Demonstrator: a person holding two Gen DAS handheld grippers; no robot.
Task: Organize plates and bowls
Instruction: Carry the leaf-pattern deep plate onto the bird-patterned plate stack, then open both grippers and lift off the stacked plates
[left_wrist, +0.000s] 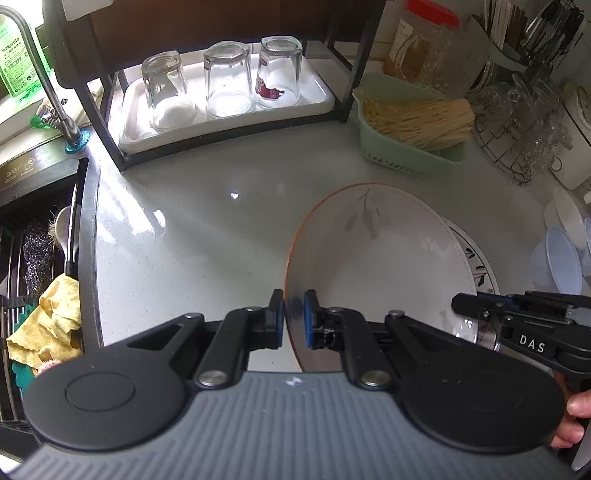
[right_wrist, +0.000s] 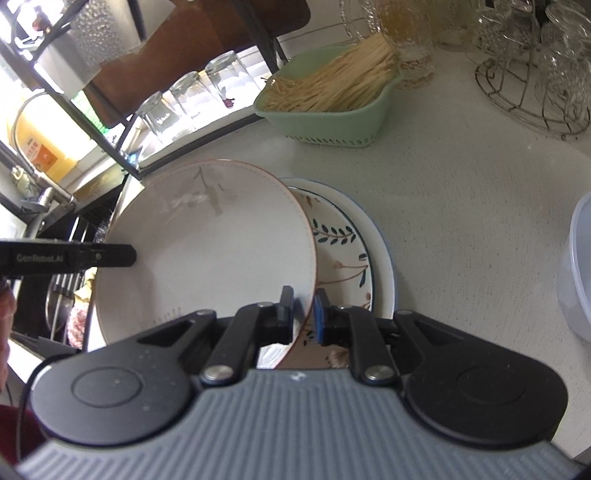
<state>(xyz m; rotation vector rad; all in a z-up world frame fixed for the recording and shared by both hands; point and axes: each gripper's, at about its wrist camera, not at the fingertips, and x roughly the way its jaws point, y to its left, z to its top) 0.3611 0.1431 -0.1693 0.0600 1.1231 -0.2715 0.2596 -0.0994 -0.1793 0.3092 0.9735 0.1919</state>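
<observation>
On the pale speckled counter (left_wrist: 192, 236), at 3 o'clock in the left wrist view, a round glossy white plate (left_wrist: 373, 266) with a thin orange rim and a faint grey leaf print is sitting tilted over a stack of two more plates.

Left gripper (left_wrist: 294, 317): blue-padded jaws are nearly together and pinching the orange rim at its 8 o'clock edge, pads pressing on both faces.

Right gripper (right_wrist: 303, 314): jaws are straddling the same plate's rim at its 5 o'clock edge in the right wrist view. Left black pad is touching the rim; the blue pad (right_wrist: 320, 314) is standing slightly off it, so the grip is loose and the jaws are slightly spread.

Under the top plate, a plate with dark green leaf sprigs (right_wrist: 343, 251) is lying flat, and beneath that a plain white one with a blue edge (right_wrist: 386, 254) is showing as a crescent at 3 o'clock.

At 12 o'clock in the left view, three clear tumblers (left_wrist: 229, 79) are standing upside down on a white rectangular tray (left_wrist: 317, 99) inside a black metal rack. At 1 o'clock, a mint-green perforated plastic basket (left_wrist: 410, 162) is holding a bundle of straw-coloured sticks. At 3 o'clock, translucent pale blue bowls (left_wrist: 561, 258) are sitting stacked. At 9 o'clock, a crumpled yellow cloth (left_wrist: 55, 317) is lying in the dark sink.
</observation>
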